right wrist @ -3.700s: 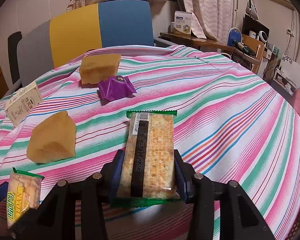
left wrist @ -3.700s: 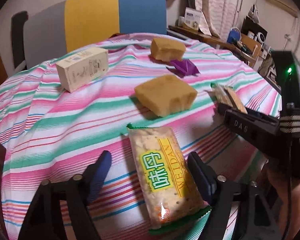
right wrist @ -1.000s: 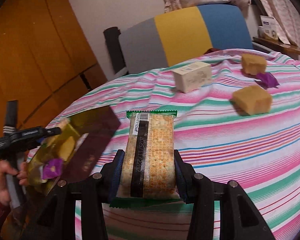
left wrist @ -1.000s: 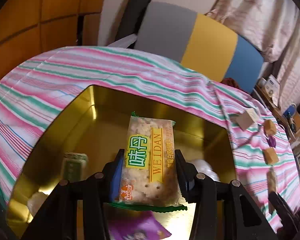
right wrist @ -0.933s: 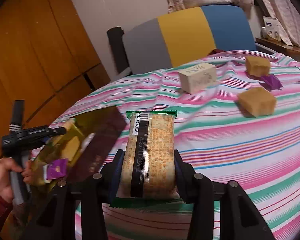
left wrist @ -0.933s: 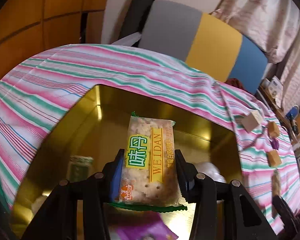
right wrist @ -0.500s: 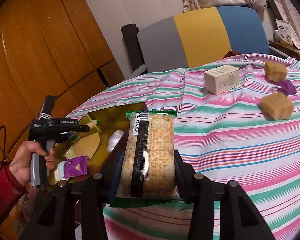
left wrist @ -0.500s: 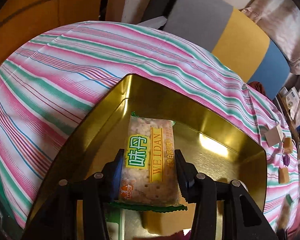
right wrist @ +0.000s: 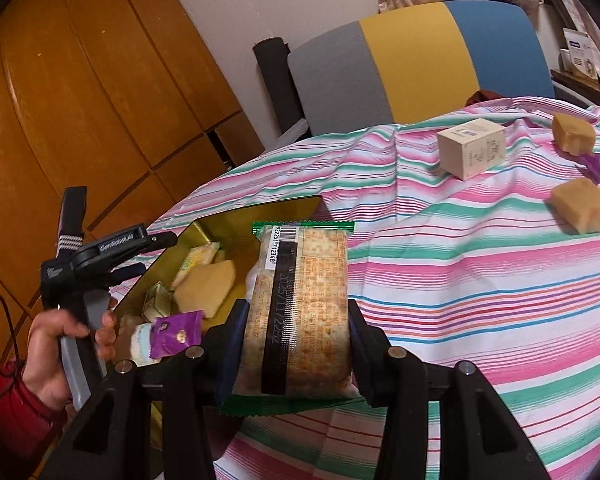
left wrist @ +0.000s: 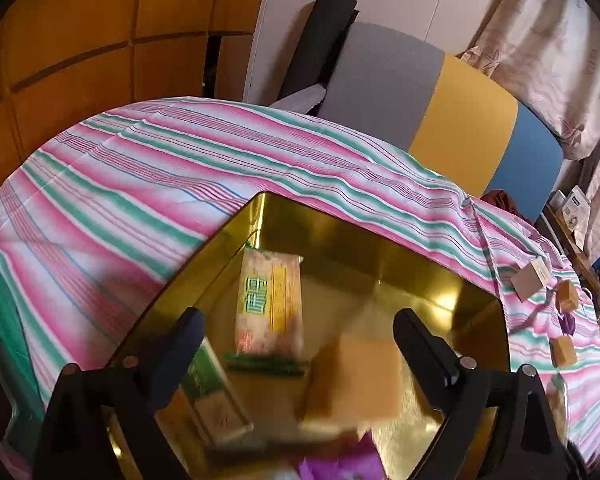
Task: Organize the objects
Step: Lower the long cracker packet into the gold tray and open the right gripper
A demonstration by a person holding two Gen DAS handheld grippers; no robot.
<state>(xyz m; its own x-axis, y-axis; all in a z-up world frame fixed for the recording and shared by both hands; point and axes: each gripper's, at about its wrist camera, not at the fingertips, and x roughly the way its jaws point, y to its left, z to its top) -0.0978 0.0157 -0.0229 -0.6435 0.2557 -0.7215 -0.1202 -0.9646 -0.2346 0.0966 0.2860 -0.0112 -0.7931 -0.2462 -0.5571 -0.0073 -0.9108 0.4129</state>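
Two grippers: left (left wrist: pixel 300 344) just opened over tin (left wrist: pixel 440 280); right (right wrist: pixel 296 340) clamps crackers (right wrist: pixel 300 312).

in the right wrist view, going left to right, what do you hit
hand holding the left gripper → purple packet in the gold tin → cracker pack in the right gripper → white box → tan blocks

green-edged cracker packet (left wrist: pixel 269 306): blurred, inside gold tin (left wrist: pixel 400 256), by its left wall | second cracker packet (right wrist: pixel 304 312): barcode side up, over tin's near-right edge
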